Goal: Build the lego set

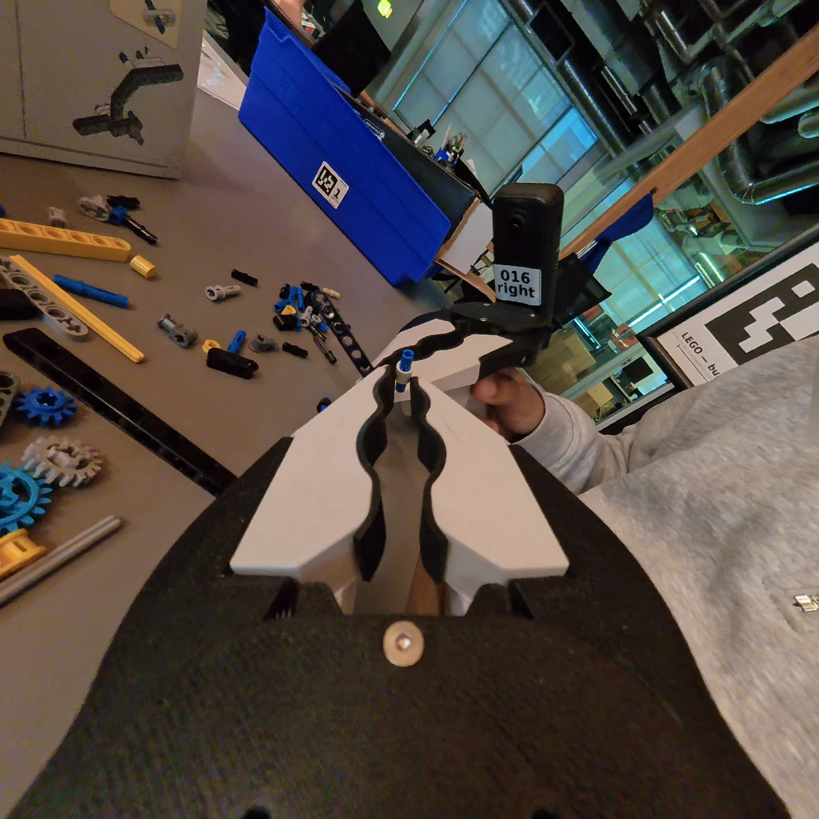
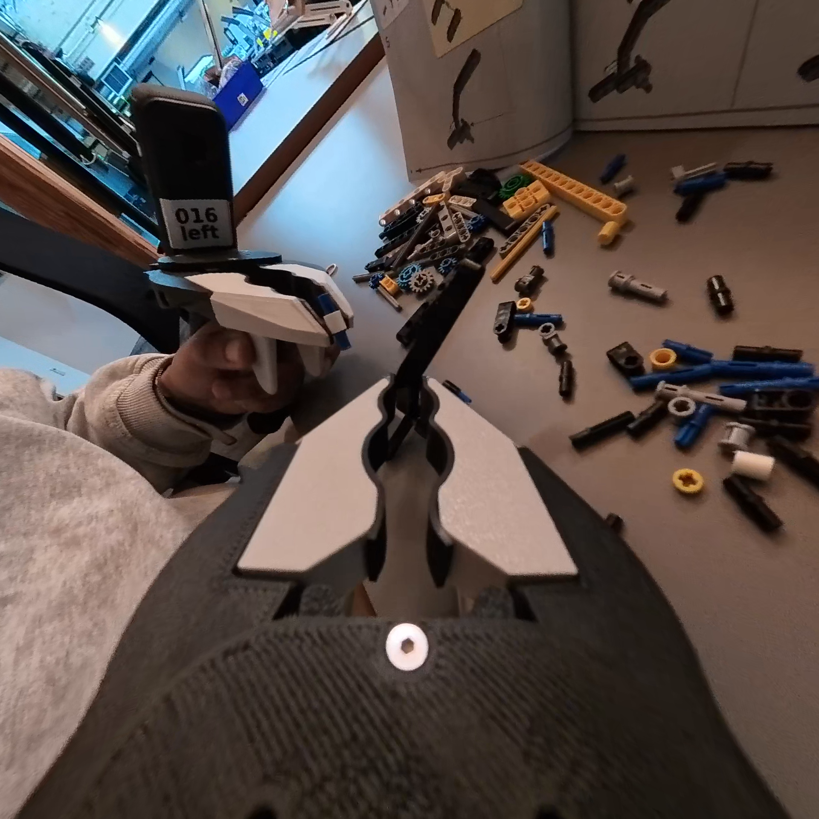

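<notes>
My left gripper (image 1: pixel 401 383) is shut on a small blue and white pin (image 1: pixel 404 368) that stands out past its tips. It also shows in the right wrist view (image 2: pixel 339 325) with the pin (image 2: pixel 333 315) between its fingers. My right gripper (image 2: pixel 405 390) is shut on a thin black beam with holes (image 2: pixel 410 376), which points forward and up. In the left wrist view the right gripper (image 1: pixel 383 362) is just beyond my left tips, and its beam (image 1: pixel 348 341) slants down to the table. Both grippers are held above the table, close together.
Loose parts cover the grey table: a long black beam (image 1: pixel 111 407), a yellow beam (image 1: pixel 62 241), gears (image 1: pixel 44 405) and a mixed pile (image 2: pixel 434 230). Instruction sheets (image 2: pixel 478 75) stand at the back. A blue bin (image 1: pixel 337 146) sits beyond. A person's grey sleeve (image 1: pixel 709 465) is at the right.
</notes>
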